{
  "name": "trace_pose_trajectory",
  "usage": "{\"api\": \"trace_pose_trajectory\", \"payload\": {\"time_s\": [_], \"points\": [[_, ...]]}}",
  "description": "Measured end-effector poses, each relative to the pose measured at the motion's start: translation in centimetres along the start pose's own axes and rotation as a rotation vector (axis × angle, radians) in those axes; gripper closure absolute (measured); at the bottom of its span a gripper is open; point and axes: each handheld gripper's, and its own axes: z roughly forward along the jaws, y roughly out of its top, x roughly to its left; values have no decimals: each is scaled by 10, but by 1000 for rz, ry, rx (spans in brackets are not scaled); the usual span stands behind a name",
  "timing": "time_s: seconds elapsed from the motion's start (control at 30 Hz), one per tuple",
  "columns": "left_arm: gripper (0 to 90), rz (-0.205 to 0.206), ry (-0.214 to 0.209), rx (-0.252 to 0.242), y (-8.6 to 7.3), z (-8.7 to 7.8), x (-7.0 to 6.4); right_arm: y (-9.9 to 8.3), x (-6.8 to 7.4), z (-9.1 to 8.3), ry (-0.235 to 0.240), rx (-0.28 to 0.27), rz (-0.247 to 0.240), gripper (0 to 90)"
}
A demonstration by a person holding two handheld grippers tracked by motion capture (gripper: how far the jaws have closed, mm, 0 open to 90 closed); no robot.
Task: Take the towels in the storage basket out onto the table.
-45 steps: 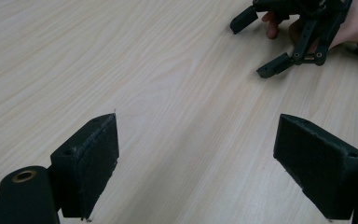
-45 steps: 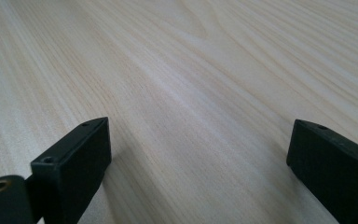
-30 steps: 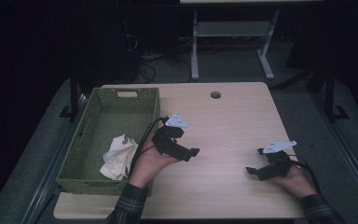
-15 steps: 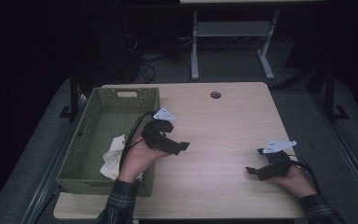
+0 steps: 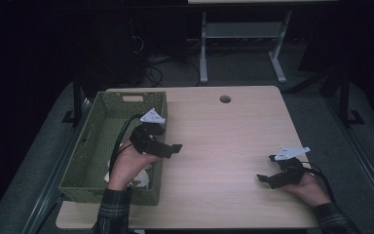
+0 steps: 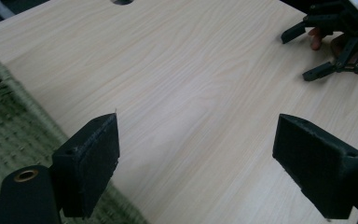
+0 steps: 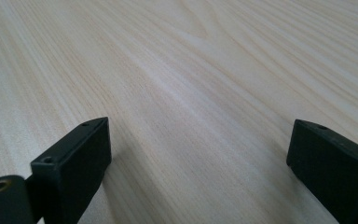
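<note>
Left gripper [image 5: 168,146] fingers wide, empty, above basket [image 5: 91,146] rim; right gripper [image 5: 268,179] likewise on desk [image 5: 224,141]; risk: snagging wicker edge.

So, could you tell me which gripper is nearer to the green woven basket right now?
The left. The left gripper hangs over the basket's right-hand rim, jaws open and pointing out over the table. The right gripper sits far across the table, near its front right corner.

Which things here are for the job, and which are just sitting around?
Likely for the job:
left gripper, open
right gripper, open
green basket
white crumpled thing in the basket

Just there:
table
its round hole
</note>
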Motion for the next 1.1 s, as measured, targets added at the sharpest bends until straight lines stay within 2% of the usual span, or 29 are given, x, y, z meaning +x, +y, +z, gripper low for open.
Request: {"api": "trace_pose_trajectory", "payload": {"time_s": [0.33, 0.7, 0.87, 1.1], "points": [[142, -38, 48, -5, -12, -16, 16, 0, 0, 0, 1, 0, 0, 59], [142, -86, 123, -6, -28, -34, 36, 0, 0, 0, 0, 0, 0, 59], [142, -113, 157, 5, -37, -39, 45, 0, 0, 0, 0, 0, 0, 59], [142, -143, 184, 12, -47, -42, 55, 0, 0, 0, 0, 0, 0, 59]]}}
